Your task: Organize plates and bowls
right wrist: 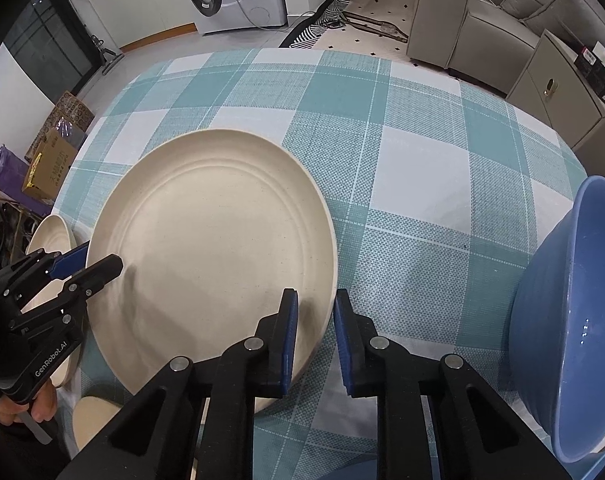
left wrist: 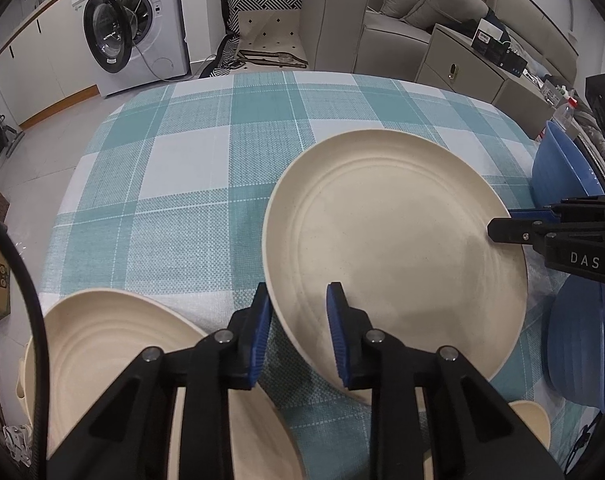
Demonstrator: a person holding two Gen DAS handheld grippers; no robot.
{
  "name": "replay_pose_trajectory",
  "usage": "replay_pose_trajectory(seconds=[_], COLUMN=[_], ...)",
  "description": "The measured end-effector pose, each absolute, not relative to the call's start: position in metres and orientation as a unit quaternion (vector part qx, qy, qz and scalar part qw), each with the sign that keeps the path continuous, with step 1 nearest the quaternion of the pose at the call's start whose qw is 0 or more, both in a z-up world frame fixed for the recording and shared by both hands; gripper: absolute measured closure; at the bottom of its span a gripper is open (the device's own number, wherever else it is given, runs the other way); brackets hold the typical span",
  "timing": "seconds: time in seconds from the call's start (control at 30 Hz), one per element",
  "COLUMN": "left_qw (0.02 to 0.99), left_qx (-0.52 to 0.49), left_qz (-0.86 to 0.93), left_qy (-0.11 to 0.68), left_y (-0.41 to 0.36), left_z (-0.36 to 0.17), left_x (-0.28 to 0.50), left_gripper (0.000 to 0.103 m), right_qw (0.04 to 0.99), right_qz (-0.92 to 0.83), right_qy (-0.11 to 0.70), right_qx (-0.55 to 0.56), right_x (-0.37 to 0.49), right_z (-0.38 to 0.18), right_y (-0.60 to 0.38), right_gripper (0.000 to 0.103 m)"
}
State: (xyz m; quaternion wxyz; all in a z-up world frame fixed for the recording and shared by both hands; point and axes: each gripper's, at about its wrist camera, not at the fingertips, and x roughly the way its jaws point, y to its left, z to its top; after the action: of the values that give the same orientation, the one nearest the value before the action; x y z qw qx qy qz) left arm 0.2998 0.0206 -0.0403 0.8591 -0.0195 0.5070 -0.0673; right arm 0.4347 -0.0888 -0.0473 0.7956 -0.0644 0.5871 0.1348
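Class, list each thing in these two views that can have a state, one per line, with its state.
Left gripper: shut on the cream plate's rim.
Right gripper: shut on the same plate's opposite rim.
Cream plate: upright, gripped on both sides, empty.
Second cream plate: empty, ungripped.
Blue bowl: tilted on its side.
Washing machine door: open.

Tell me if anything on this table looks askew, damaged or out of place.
The big cream plate sits tilted, not flat: both grippers, left and right, are shut on opposite rims. A blue bowl stands steeply tipped at the table's right edge. No cracks or spills show on the checked tablecloth.
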Motion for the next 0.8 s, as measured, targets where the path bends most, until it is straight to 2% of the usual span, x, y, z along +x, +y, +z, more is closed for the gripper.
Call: replay_pose_trajectory(seconds=[0.8], left_qw=[0.876], left_qx=[-0.010], left_qz=[-0.060], left_qy=[0.478], left_y=[0.017], left_z=[-0.011], left_x=[0.282], left_gripper=[0.077], right_qw=[0.820], right_qz=[0.136], right_qy=[0.551], right_qx=[-0.073], right_x=[0.413], right_z=[-0.015], right_y=[-0.091], right_gripper=[0.084])
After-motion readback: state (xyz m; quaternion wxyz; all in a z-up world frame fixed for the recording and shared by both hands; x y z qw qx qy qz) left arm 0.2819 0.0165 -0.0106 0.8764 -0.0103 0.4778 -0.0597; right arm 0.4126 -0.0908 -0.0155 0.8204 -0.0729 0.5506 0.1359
